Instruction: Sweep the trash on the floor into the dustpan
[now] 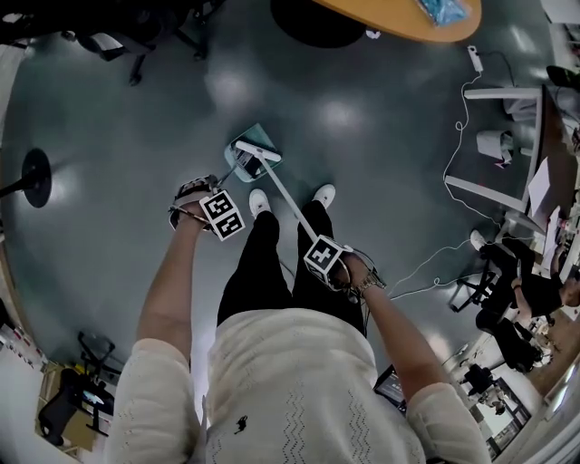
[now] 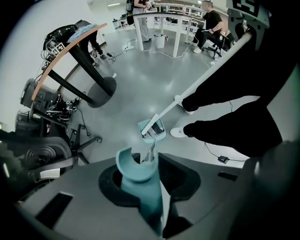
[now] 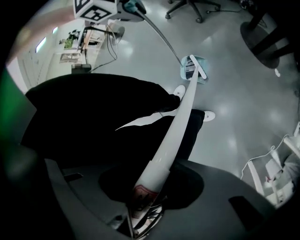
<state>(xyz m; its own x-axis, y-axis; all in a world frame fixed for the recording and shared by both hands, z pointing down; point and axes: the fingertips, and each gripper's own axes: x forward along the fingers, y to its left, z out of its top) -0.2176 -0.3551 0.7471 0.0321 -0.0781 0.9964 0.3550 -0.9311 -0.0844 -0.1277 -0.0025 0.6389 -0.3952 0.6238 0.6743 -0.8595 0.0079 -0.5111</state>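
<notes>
A teal dustpan (image 1: 252,145) stands on the grey floor just ahead of the person's white shoes (image 1: 259,201). The white broom head (image 1: 257,153) lies across its mouth. No trash can be made out on the floor. My left gripper (image 1: 207,192) is shut on the dustpan's teal handle grip (image 2: 138,171), from which a thin metal rod runs down to the pan (image 2: 153,129). My right gripper (image 1: 328,258) is shut on the top end of the white broom handle (image 3: 174,124), which slants down to the broom head (image 3: 197,66) at the dustpan (image 3: 192,72).
An orange-topped round table (image 1: 399,18) stands far ahead, with its dark base (image 2: 101,91) near the pan. A white desk frame (image 1: 498,145) and floor cables (image 1: 435,263) are to the right. A chair base (image 1: 36,177) is on the left. A seated person (image 1: 530,304) is at far right.
</notes>
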